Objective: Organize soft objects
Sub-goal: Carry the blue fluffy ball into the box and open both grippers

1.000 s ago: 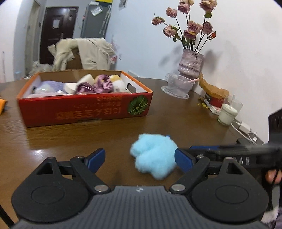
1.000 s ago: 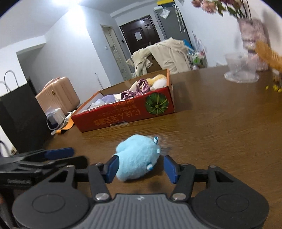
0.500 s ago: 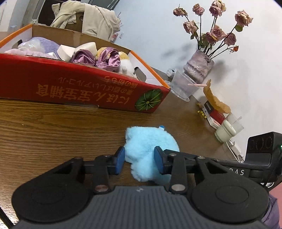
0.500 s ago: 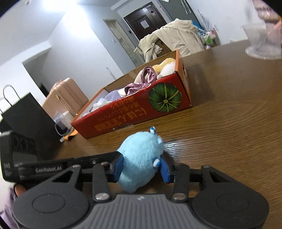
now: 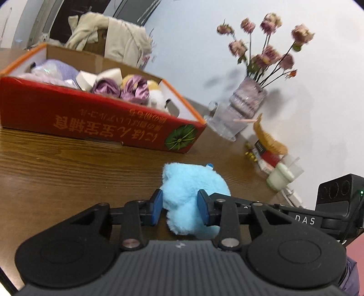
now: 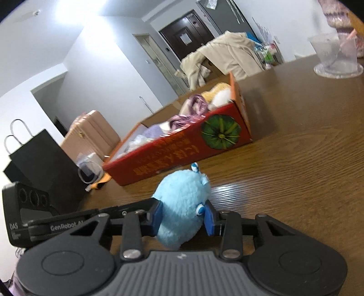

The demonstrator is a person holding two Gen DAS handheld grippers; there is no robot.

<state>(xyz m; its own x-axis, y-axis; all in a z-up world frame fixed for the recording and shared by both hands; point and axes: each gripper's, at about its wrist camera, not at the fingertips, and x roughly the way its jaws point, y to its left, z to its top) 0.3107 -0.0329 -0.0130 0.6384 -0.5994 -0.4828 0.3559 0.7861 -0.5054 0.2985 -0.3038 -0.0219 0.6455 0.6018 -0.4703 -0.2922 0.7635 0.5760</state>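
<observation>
The blue plush toy (image 5: pixel 191 193) has its underside hidden behind the left claw (image 5: pixel 179 208). The flowers (image 5: pixel 264 43) are blurred. The vase (image 6: pixel 336 13) is cut off by the picture's edge.

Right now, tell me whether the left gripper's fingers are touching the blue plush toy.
Touching. The left wrist view shows the left gripper with both blue pads pressed into the blue plush toy, its fur bulging around them.

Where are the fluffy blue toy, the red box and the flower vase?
Fluffy light-blue plush toy (image 5: pixel 191 189): left wrist view, its furry body.
Red cardboard box (image 5: pixel 68 118): left wrist view, its printed front wall.
Pinkish flower vase (image 5: pixel 246 100): left wrist view, its body.
</observation>
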